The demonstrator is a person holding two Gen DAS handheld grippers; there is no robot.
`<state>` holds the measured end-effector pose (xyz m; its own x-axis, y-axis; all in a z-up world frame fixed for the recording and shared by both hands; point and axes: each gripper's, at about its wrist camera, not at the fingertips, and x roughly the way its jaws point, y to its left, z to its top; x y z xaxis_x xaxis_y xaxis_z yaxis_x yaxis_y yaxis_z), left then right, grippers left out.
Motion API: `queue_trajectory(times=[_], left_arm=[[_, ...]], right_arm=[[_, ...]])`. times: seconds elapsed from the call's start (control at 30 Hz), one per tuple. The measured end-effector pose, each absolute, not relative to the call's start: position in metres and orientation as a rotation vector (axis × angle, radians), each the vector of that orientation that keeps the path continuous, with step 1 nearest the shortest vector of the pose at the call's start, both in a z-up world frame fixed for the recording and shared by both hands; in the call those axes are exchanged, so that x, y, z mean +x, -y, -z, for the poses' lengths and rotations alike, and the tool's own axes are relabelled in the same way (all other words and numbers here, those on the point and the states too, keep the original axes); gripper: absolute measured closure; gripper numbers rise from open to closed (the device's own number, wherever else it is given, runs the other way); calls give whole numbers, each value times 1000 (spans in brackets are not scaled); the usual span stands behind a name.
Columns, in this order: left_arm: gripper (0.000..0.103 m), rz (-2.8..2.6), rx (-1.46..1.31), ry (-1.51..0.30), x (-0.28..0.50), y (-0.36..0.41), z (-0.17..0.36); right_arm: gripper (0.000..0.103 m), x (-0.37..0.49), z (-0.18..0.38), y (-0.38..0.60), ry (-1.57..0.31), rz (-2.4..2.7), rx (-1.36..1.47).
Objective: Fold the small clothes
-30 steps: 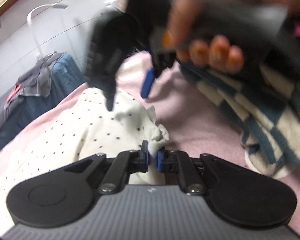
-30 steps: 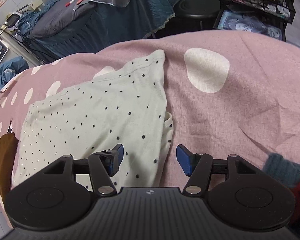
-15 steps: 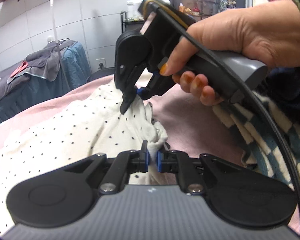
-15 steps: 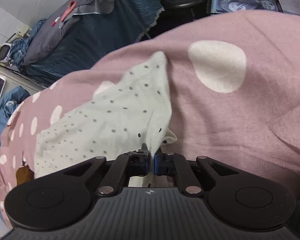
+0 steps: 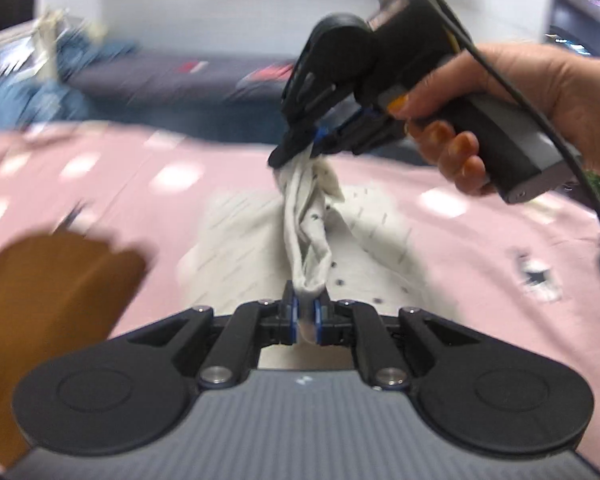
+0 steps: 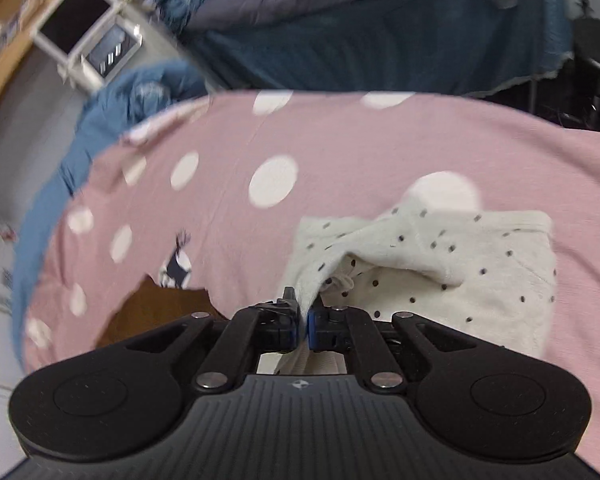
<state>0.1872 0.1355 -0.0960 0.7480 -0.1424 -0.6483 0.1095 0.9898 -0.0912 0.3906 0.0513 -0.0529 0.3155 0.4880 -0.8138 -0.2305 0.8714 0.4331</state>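
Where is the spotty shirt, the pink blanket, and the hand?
spotty shirt (image 6: 480,264), right wrist view, its flat part.
pink blanket (image 6: 340,140), right wrist view, bare cloth between dots.
hand (image 5: 512,92), left wrist view, its back.

garment (image 6: 480,264): soft matt cloth | bedsheet (image 6: 340,152): matt fabric | left gripper (image 5: 305,316): matt black plastic

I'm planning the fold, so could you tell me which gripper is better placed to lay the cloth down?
Neither alone: the left gripper and right gripper both clamp the dotted garment, its edge stretched between them.
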Motion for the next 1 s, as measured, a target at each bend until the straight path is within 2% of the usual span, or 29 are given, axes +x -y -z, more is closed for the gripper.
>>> queue_trajectory(times=[0.1,0.17,0.2,0.23,0.27,0.3,0.33,0.43,0.53,0.73,0.83,0.97,1.0], left_arm=[[96,78,-73,-766,188,-167,123],[92,54,-94,-792,188,-180,134],[85,53,-91,-802,188,-184,137],[68,54,-85,-811,184,-192,138],[58,46,-80,-810,181,-195,137],[41,37,-73,-799,176,-195,134],[37,40,-65,-782,172,-193,129],[37,91,-72,-722,167,-188,109],[37,166,-18,-690,177,-172,99],[42,121,66,-834,221,-157,137],[40,135,77,-859,225,-158,153],[34,142,50,-847,210,-165,135],[26,157,33,-825,202,-170,127]], right_arm=[[89,389,83,-92,-1168,-443,140],[75,389,100,-103,-1199,-436,107],[73,389,102,-102,-1193,-431,111],[63,388,101,-97,-1177,-435,135],[45,387,98,-92,-1163,-448,159],[38,385,91,-86,-1138,-469,171],[35,379,81,-80,-1090,-494,175],[35,356,52,-53,-1004,-534,135],[42,324,39,-25,-994,-506,40],[42,264,83,-5,-1036,-494,-169],[41,251,104,1,-1000,-496,-198],[39,255,83,17,-965,-520,-51],[37,256,75,23,-952,-524,-21]])
